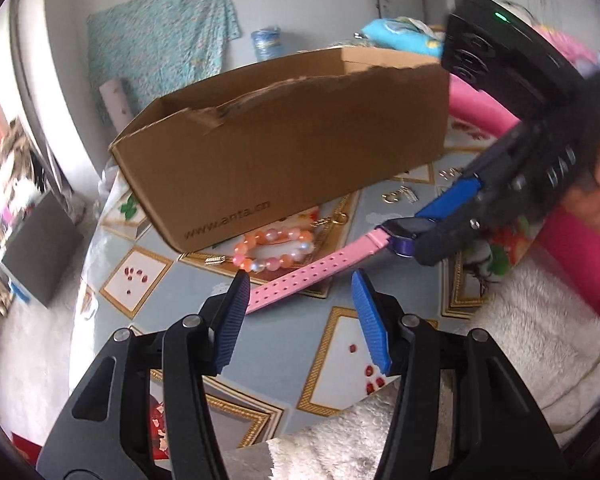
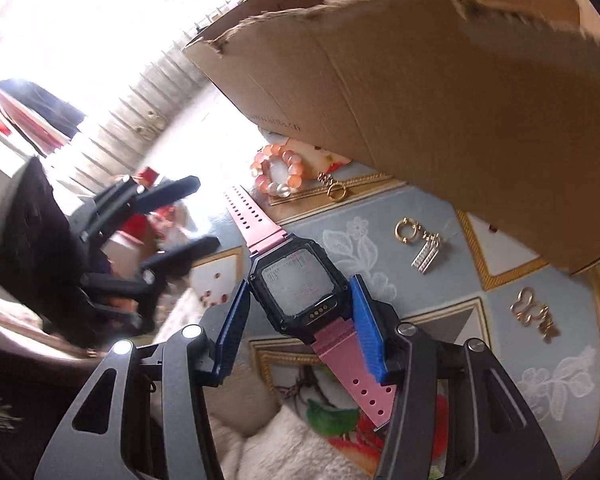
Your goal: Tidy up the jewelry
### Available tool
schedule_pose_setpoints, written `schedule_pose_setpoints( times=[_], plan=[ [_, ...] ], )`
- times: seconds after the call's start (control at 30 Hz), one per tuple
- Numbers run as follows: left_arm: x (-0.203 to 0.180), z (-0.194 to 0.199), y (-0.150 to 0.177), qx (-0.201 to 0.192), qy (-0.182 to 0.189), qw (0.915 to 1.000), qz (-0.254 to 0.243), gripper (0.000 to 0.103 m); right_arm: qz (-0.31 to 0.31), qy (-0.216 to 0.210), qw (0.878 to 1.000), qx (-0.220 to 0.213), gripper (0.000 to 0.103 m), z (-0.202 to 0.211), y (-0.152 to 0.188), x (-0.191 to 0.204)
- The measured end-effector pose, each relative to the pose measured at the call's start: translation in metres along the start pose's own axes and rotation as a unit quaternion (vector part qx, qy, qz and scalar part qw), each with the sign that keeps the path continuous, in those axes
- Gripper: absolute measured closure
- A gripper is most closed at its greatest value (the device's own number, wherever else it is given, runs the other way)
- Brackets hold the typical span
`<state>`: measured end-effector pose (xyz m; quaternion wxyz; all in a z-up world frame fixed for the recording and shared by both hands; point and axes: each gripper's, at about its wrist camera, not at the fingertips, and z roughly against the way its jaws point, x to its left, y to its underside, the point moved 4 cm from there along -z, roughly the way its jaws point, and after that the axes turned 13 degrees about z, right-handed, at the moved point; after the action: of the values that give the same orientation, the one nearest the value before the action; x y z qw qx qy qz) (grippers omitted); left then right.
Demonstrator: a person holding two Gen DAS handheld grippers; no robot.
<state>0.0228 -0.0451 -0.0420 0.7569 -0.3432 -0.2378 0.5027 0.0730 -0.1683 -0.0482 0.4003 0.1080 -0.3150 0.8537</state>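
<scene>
A pink-strapped digital watch [image 2: 296, 284] with a black square case lies between the blue pads of my right gripper [image 2: 300, 292], which is closed on its case. In the left wrist view the right gripper [image 1: 404, 232] holds the watch's pink strap [image 1: 312, 272] just above the table. My left gripper [image 1: 300, 292] is open and empty, its fingers either side of the strap's free end. An orange and white bead bracelet [image 1: 272, 250] lies by the open cardboard box [image 1: 284, 136]. Gold earrings [image 2: 418, 246] and a gold clasp [image 2: 334, 188] lie on the table.
The table [image 1: 352, 344] has a blue patterned cloth with gold frames. Another gold earring pair [image 2: 534, 312] lies at the right. A white fluffy cloth [image 1: 540, 328] covers the table's near edge. A grey box [image 1: 40, 248] stands off to the left.
</scene>
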Motion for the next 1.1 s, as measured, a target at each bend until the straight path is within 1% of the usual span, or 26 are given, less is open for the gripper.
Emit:
schedule_pose_setpoints(
  times=[0.07, 0.13, 0.17, 0.2, 0.27, 0.3, 0.37, 0.4, 0.43, 0.5, 0.53, 0.57, 0.63, 0.7, 0.77, 0.8, 0.83, 0.9, 0.93, 1.0, 1.03, 1.1],
  plan=[
    [-0.009, -0.003, 0.002, 0.001, -0.006, 0.9997, -0.022, 0.052, -0.005, -0.021, 1.0, 0.008, 0.053, -0.001, 0.0, -0.002],
    [-0.017, -0.01, 0.004, 0.007, -0.023, 0.9988, -0.043, 0.052, -0.009, -0.037, 0.999, 0.013, 0.053, -0.002, -0.001, -0.003],
    [-0.018, -0.012, 0.004, 0.01, -0.025, 0.9985, -0.047, 0.053, -0.011, -0.042, 0.999, 0.014, 0.053, -0.002, -0.001, -0.005],
    [-0.019, -0.015, 0.003, 0.013, -0.027, 0.9984, -0.049, 0.056, -0.012, -0.046, 0.999, 0.015, 0.053, -0.002, -0.002, -0.007],
    [-0.016, -0.016, 0.003, 0.02, -0.021, 0.9987, -0.042, 0.082, -0.008, -0.048, 0.999, 0.013, 0.053, -0.006, -0.001, -0.011],
    [-0.014, -0.017, 0.002, 0.025, -0.016, 0.999, -0.034, 0.083, -0.003, -0.043, 0.999, 0.012, 0.053, -0.006, -0.002, -0.01],
    [-0.007, -0.018, -0.002, 0.041, 0.014, 0.999, -0.006, 0.09, 0.005, -0.033, 0.999, 0.006, 0.053, -0.007, 0.001, -0.008],
    [-0.001, -0.02, -0.004, 0.06, 0.044, 0.9969, 0.028, 0.09, 0.007, -0.03, 1.0, 0.005, 0.053, -0.008, 0.001, -0.006],
    [0.005, -0.02, -0.003, 0.071, 0.062, 0.9941, 0.054, 0.09, 0.009, -0.026, 1.0, 0.002, 0.053, -0.009, 0.002, -0.004],
    [0.016, -0.022, -0.005, 0.093, 0.092, 0.9866, 0.097, 0.091, 0.018, -0.011, 1.0, -0.002, 0.053, -0.007, 0.003, 0.004],
    [0.021, -0.023, -0.007, 0.102, 0.102, 0.9828, 0.115, 0.093, 0.023, -0.005, 1.0, -0.002, 0.053, -0.004, 0.003, -0.001],
    [0.024, -0.024, -0.008, 0.106, 0.103, 0.9815, 0.122, 0.095, 0.033, 0.006, 0.999, -0.003, 0.053, -0.001, 0.005, 0.002],
    [0.032, -0.026, -0.01, 0.12, 0.116, 0.9754, 0.144, 0.096, 0.047, 0.022, 0.999, -0.004, 0.053, 0.001, 0.008, 0.006],
    [0.04, -0.029, -0.012, 0.136, 0.131, 0.9673, 0.17, 0.096, 0.06, 0.046, 0.997, -0.005, 0.053, 0.005, 0.011, 0.008],
    [0.044, -0.03, -0.012, 0.143, 0.137, 0.9633, 0.182, 0.097, 0.076, 0.078, 0.994, -0.005, 0.053, 0.011, 0.018, 0.011],
    [0.046, -0.03, -0.012, 0.145, 0.139, 0.962, 0.185, 0.097, 0.085, 0.099, 0.991, -0.002, 0.054, 0.013, 0.02, 0.012],
    [0.048, -0.03, -0.012, 0.148, 0.141, 0.9604, 0.189, 0.097, 0.092, 0.111, 0.99, 0.0, 0.056, 0.019, 0.023, 0.011],
    [0.05, -0.03, -0.009, 0.154, 0.148, 0.9568, 0.197, 0.097, 0.115, 0.152, 0.982, 0.008, 0.059, 0.023, 0.03, 0.016],
    [0.048, -0.031, -0.013, 0.158, 0.153, 0.9548, 0.2, 0.097, 0.127, 0.169, 0.977, 0.01, 0.059, 0.024, 0.033, 0.019],
    [0.054, -0.032, -0.013, 0.165, 0.164, 0.9486, 0.214, 0.097, 0.146, 0.203, 0.968, 0.013, 0.066, 0.021, 0.035, 0.023],
    [0.057, -0.037, -0.015, 0.168, 0.167, 0.9461, 0.22, 0.097, 0.149, 0.21, 0.966, 0.012, 0.067, 0.018, 0.032, 0.027],
    [0.061, -0.037, -0.016, 0.171, 0.171, 0.9433, 0.228, 0.098, 0.144, 0.226, 0.963, 0.005, 0.077, 0.022, 0.033, 0.027]
  ],
)
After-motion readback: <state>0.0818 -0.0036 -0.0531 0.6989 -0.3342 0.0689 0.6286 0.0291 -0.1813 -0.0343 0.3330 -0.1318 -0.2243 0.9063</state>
